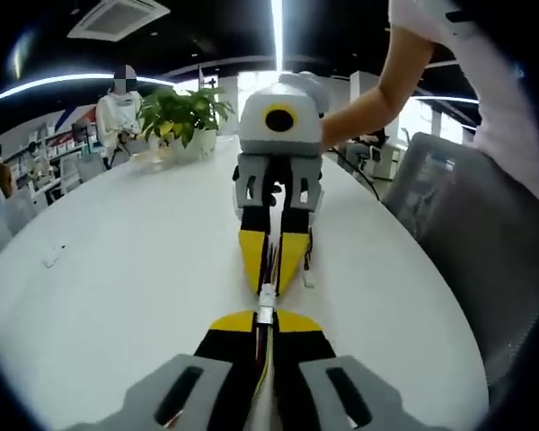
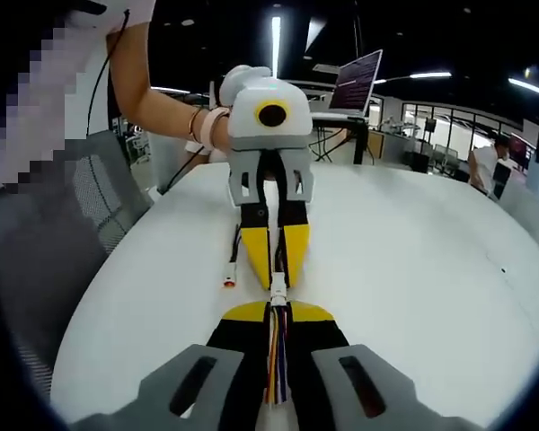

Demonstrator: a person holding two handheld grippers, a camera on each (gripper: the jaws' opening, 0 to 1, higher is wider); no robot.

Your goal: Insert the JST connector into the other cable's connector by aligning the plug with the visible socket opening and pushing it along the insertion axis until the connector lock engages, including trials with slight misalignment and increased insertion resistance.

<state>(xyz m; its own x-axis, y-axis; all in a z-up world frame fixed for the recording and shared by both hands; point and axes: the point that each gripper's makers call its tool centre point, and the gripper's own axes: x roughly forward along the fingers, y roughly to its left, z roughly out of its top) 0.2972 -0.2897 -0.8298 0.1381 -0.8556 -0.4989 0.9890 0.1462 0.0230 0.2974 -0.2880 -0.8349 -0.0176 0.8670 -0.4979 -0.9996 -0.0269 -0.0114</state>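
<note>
So both tongs sit tip to tip over the white tabletop (image 1: 117,269) — the left tongs (image 1: 265,325) are pinched shut on a bundle of coloured wires, the right tongs (image 2: 278,314) likewise on theirs. Between the tips, the small white JST connector (image 1: 266,296) meets the other cable's connector (image 2: 278,289) — can't tell if it's locked. A loose lead with an orange plug (image 2: 230,282) lies just beside the left tongs.
</note>
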